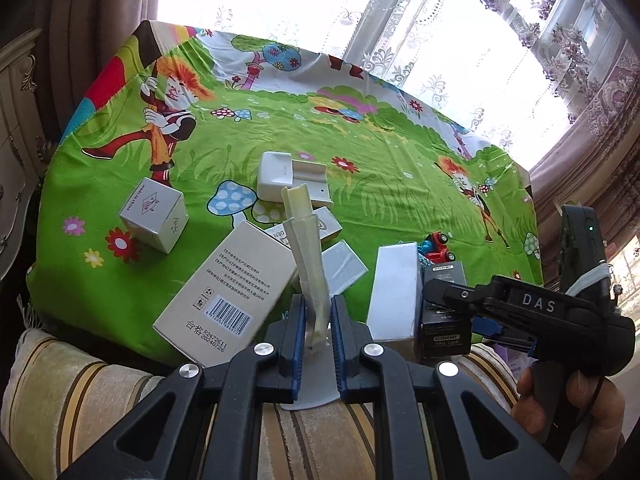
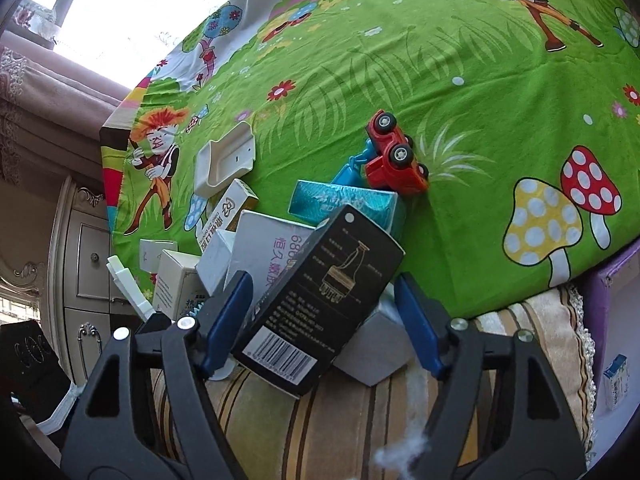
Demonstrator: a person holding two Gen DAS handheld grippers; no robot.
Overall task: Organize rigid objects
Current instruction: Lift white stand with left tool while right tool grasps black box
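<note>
The left gripper (image 1: 318, 344) points out over the near edge of the bright green cartoon-print tablecloth (image 1: 380, 168), its blue-padded jaws clamped on the lower part of a cream, ribbed plastic clip-like piece (image 1: 306, 256) that stands nearly upright between them, its grey foot just below the pads. The right gripper (image 2: 320, 320) reaches in from the right side, held in a bare hand (image 1: 576, 412); its jaws are spread wide to either side of a tall black cardboard box with a barcode (image 2: 320, 300), and whether the pads touch the box cannot be told. That black box leans at the front of a crowded cluster by the near edge: a long white box with printed text and barcode (image 1: 224, 292) lies tilted to the left of the cream piece, a white upright box (image 1: 394, 292) stands just beside the black one, and a teal carton (image 2: 344, 204) sits behind it. A red toy car (image 2: 394, 156) lies on its side just beyond the teal carton. Farther in, a white open plastic holder (image 1: 292, 180) rests near the middle, and a small white cube box (image 1: 154, 214) sits apart to the left. Beyond the cluster the green cloth lies open toward the lace-curtained window (image 1: 440, 20); a striped beige cushion (image 1: 100, 392) borders the near edge.
</note>
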